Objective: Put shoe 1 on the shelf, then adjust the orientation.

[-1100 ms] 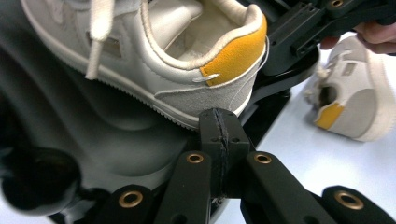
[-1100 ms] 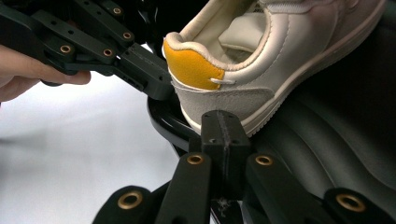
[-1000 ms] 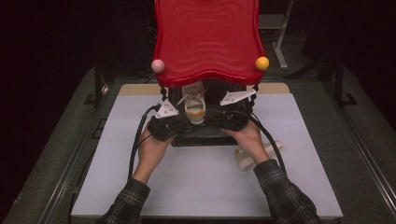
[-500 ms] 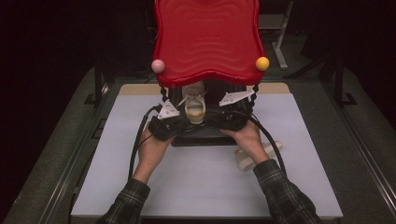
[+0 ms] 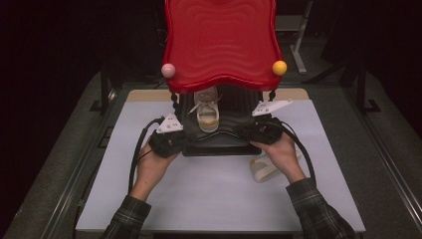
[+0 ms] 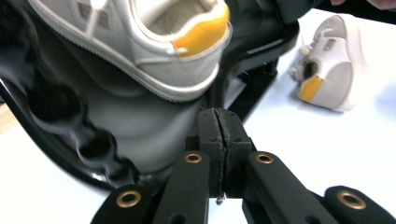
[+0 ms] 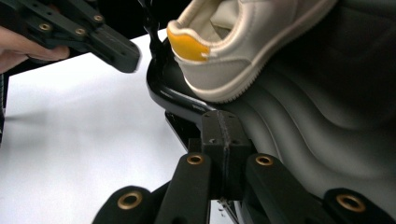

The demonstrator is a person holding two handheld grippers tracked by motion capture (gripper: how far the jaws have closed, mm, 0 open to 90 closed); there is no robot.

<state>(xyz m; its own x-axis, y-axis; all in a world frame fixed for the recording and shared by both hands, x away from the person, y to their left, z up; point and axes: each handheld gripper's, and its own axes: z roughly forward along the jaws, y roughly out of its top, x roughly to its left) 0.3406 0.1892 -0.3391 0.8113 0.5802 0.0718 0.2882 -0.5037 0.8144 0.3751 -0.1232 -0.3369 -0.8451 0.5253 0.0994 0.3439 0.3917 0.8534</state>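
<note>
A white table [image 5: 199, 199] carries a black two-tier rack [image 5: 219, 147] and one loose white shoe [image 5: 263, 169].

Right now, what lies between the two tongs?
In the high view, the black shelf's front edge spans from left tongs to right tongs, a shoe on it.

A cream leather-look shoe [image 6: 154, 51] sits on the glossy rippled black plastic shelf [image 6: 140, 126], under the shiny red plastic shelf [image 5: 221, 42].

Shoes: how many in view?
2. One shoe sits on the black lower tray under the red shelf. The other shoe lies on its side on the white table, by the right hand. More may hide under the shelf.
</note>
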